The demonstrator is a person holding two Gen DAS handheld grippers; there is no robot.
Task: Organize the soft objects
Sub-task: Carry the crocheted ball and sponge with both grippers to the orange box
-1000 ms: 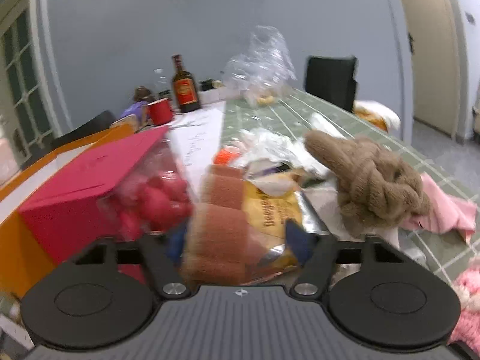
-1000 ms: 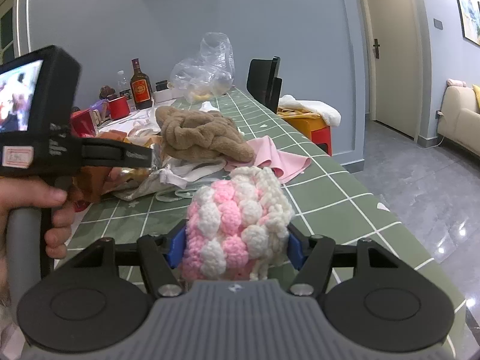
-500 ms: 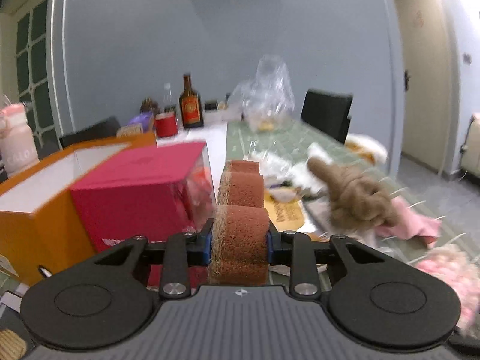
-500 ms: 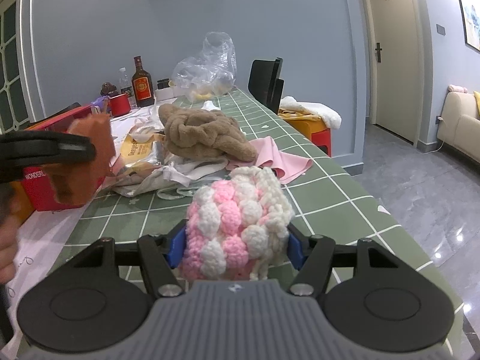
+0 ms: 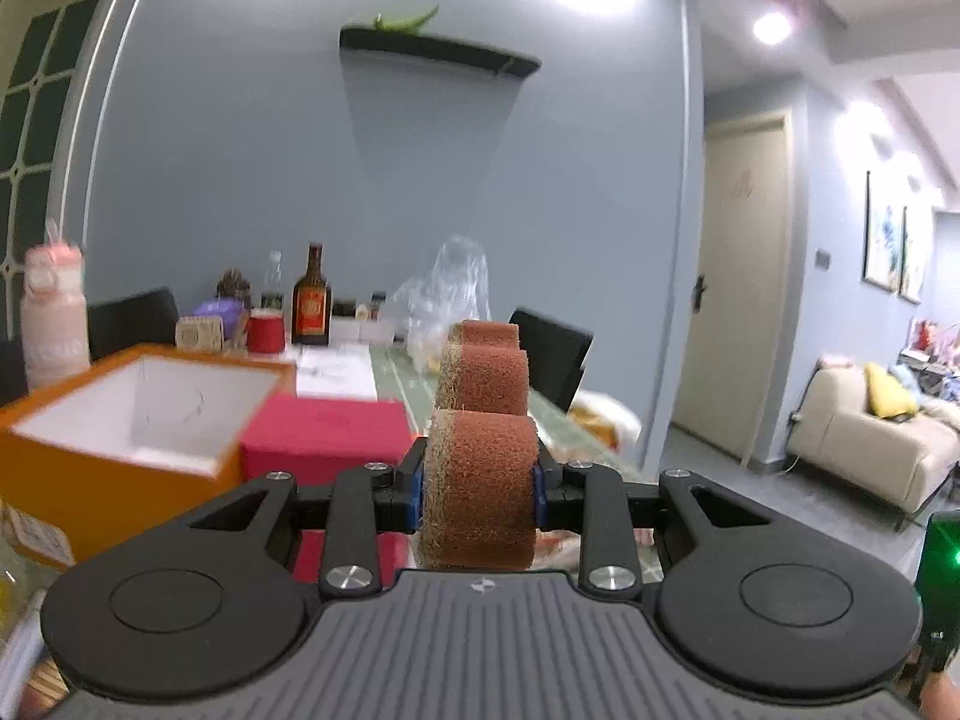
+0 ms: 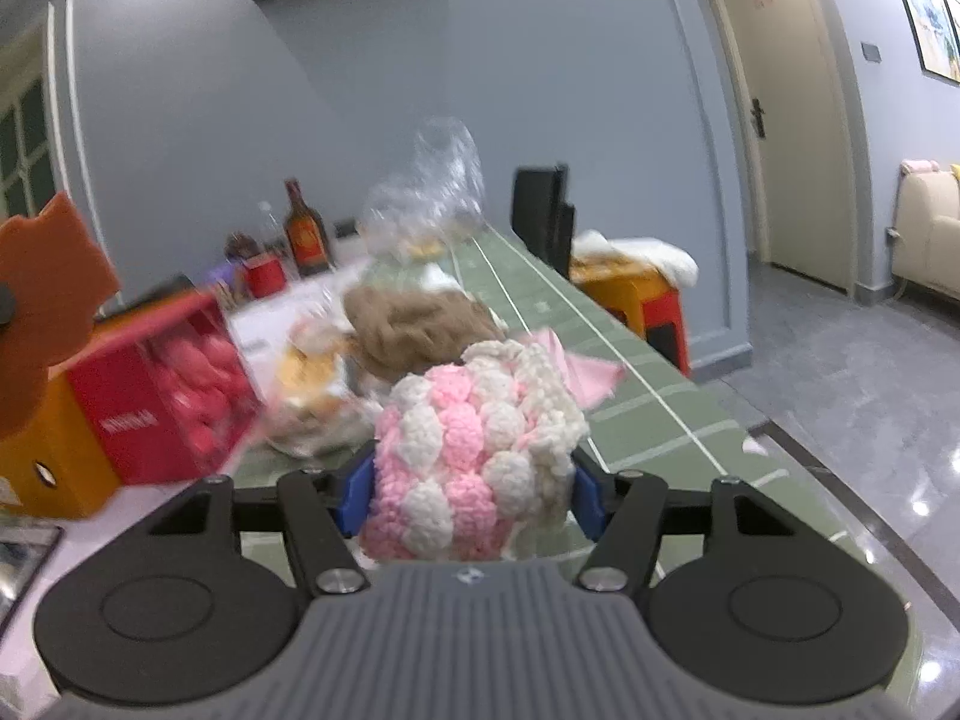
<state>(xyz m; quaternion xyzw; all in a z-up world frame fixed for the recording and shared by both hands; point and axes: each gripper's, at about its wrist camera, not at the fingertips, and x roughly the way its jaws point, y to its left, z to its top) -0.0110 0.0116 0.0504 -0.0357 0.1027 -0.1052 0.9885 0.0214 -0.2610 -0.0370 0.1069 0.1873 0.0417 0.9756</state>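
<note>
sponge (image 5: 480,480): pinched upright in left gripper (image 5: 479,495), long axis forward
orange box (image 5: 120,456): open, just left-ahead, nearer left gripper
right gripper (image 6: 471,498): clamped on pink-white knit (image 6: 474,450)

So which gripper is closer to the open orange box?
Left. The left gripper, clamping the brown sponge, hangs just right of the orange box. The right gripper, holding the pink-and-white knit, sits farther right, past the red box.
</note>
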